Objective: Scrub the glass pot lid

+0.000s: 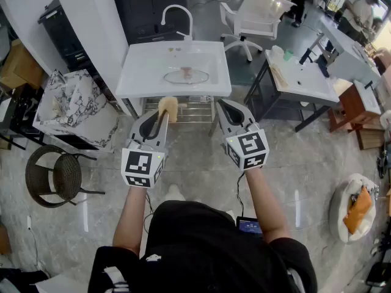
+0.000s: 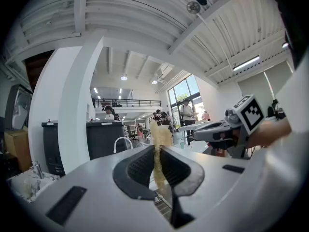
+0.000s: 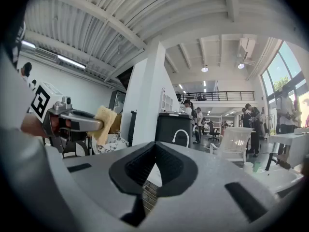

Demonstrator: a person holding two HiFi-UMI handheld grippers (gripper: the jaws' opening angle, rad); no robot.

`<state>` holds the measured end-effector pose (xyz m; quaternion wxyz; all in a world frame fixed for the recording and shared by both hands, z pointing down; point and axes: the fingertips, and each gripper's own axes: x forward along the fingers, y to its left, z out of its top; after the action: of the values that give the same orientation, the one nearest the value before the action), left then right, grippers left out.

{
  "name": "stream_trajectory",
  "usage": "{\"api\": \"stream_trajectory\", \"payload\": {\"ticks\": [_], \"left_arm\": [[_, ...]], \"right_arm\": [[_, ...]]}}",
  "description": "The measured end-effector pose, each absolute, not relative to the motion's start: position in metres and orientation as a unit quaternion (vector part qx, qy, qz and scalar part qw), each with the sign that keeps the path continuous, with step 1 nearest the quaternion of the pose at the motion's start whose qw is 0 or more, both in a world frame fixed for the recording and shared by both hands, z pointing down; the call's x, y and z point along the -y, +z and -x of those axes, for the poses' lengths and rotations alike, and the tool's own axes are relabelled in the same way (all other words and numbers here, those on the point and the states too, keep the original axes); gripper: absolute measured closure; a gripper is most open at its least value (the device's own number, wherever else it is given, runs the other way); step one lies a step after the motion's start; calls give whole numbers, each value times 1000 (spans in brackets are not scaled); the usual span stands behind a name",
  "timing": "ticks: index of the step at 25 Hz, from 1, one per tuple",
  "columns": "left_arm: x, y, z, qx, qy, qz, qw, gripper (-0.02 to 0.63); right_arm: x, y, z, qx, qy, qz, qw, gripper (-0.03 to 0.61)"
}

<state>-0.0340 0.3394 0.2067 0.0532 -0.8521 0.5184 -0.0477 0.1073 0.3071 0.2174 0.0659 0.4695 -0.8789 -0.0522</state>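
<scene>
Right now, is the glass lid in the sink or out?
In. The glass lid lies flat on the bottom of the white sink.

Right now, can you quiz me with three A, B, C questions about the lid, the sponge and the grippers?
1. Where is the glass pot lid?
A. On the floor
B. In the white sink
C. In a gripper

2. What colour is the sponge?
A. Yellow
B. Blue
C. Red

3. How is the right gripper?
A. Fingers wide open
B. Fingers shut on the lid
C. Fingers shut with nothing between them

Answers:
1 B: the head view shows the lid lying flat in the basin, in front of the tap.
2 A: the sponge pinched in the left gripper looks yellow in every view.
3 C: the right gripper view shows its fingers pressed together and nothing held.
</scene>
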Motion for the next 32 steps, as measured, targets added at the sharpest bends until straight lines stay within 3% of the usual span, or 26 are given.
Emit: {"api": "stream_trajectory", "payload": {"ticks": [17, 32], "left_arm": [[-329, 218, 30, -523, -49, 850, 43, 592], [-239, 231, 40, -520, -49, 852, 27, 592]], "right_arm": [[-300, 230, -105, 885, -46, -458, 68, 580], [-213, 244, -99, 884, -36, -458, 82, 580]]}}
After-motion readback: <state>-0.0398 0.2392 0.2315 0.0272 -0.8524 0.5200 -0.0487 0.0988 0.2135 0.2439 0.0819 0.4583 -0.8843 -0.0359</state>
